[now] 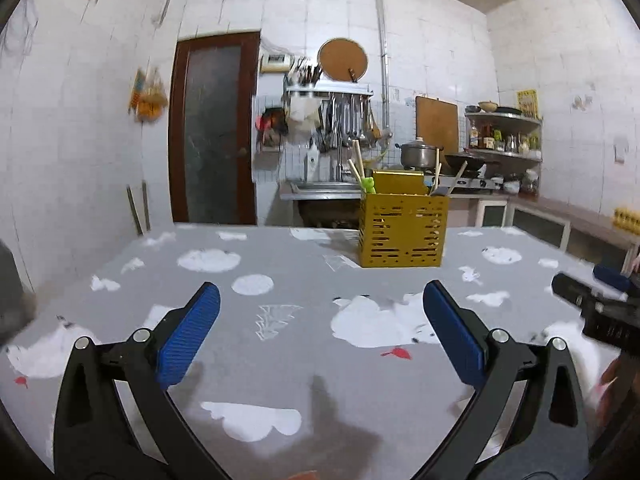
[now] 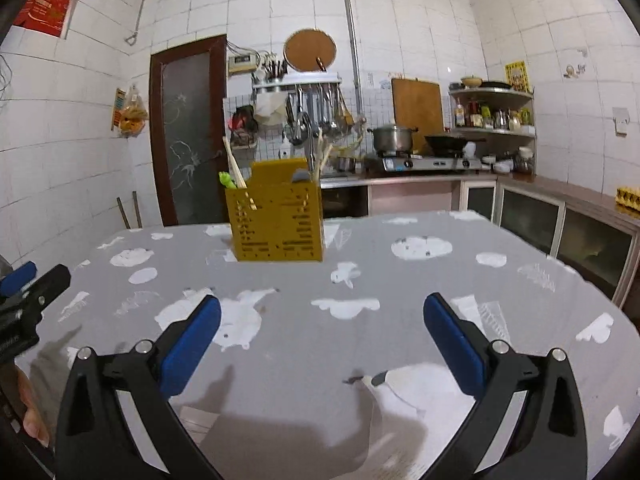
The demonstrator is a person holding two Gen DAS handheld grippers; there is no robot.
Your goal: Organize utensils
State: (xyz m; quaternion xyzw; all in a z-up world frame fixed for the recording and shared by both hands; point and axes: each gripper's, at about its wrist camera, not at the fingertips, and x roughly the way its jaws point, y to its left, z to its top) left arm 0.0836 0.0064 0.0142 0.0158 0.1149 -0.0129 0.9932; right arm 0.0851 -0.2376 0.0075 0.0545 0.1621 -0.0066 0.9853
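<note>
Yellow slotted holder stands toward the table's far edge, on a grey cloth with white cloud shapes; holds chopsticks, a green-topped piece and a few more handles, too small to tell apart; left gripper spread wide, holding nothing, over the near edge; right gripper likewise spread and empty, near edge; red poster on the wall has writing, unreadable; each gripper shows cut off at the other view's side; left view blurred.
</note>
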